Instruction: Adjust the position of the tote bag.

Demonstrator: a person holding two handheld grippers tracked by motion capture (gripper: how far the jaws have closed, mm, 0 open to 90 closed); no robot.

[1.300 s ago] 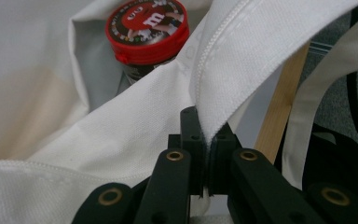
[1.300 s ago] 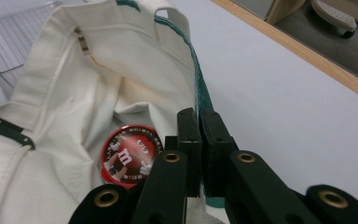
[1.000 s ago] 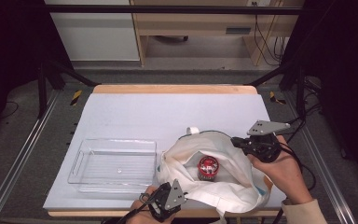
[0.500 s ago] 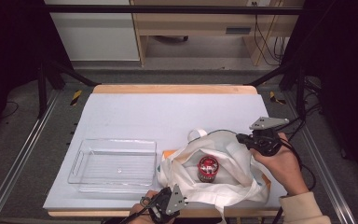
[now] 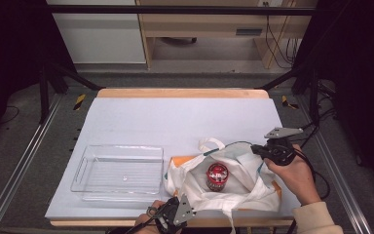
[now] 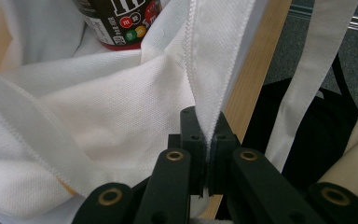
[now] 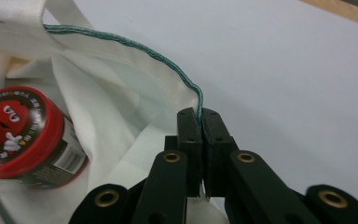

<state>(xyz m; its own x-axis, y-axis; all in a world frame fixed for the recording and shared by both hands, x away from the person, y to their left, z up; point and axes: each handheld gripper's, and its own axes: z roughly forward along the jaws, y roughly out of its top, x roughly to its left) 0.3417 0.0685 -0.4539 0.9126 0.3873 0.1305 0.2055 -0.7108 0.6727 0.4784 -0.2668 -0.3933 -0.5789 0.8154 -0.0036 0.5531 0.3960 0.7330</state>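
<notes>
The left gripper (image 5: 175,214) sits at the near edge of the table (image 5: 185,117), its jaws pressed together on the near rim of the white cloth bag (image 5: 243,192); in the left gripper view the hem runs straight up out of the pinch. The right gripper (image 5: 260,150) has its jaws clamped on the far right rim of the bag, where a green-stitched edge enters the pinch in the right gripper view. Between the 2 grippers the bag mouth gapes, and a red-lidded candy jar (image 5: 217,176) stands inside it, just beyond the left gripper's tips and to the left of the right gripper's tips. A clear plastic tray (image 5: 119,170) lies on the table, well to the left of the left gripper.

Against the view from 1 second ago, the right gripper has come lower and the bag's right rim has sunk with it, so the mouth looks flatter. The left gripper has hardly shifted, and the jar and tray lie as before.
</notes>
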